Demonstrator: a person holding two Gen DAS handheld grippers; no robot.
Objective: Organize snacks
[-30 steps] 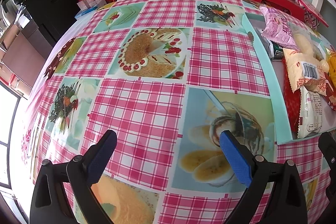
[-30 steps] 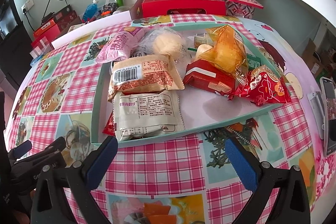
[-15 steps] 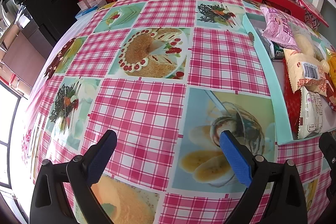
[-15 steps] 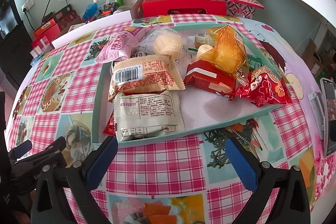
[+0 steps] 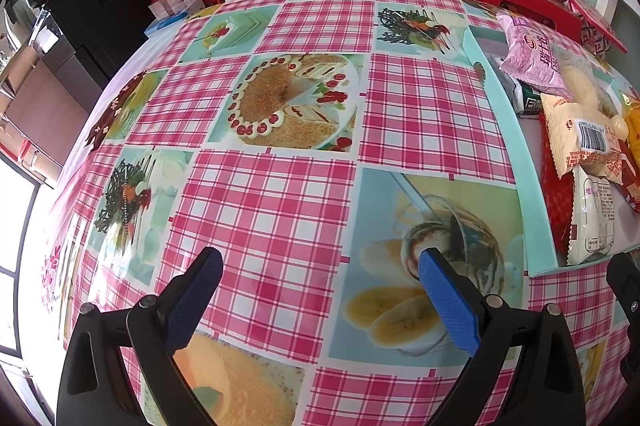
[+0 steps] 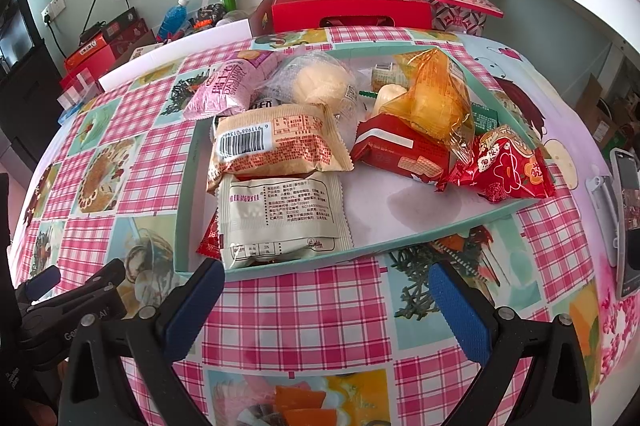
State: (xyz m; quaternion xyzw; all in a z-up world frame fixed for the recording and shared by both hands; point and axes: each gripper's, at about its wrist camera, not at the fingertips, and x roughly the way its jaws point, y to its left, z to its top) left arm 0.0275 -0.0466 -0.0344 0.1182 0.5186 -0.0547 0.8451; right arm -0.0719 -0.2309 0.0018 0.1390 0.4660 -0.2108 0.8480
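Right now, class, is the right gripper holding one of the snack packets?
No: the right gripper hangs open and empty over the tablecloth, short of the tray of snacks.

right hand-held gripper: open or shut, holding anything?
Open and empty. The right hand-held gripper has its blue pads wide apart above the tablecloth, just short of the tray.
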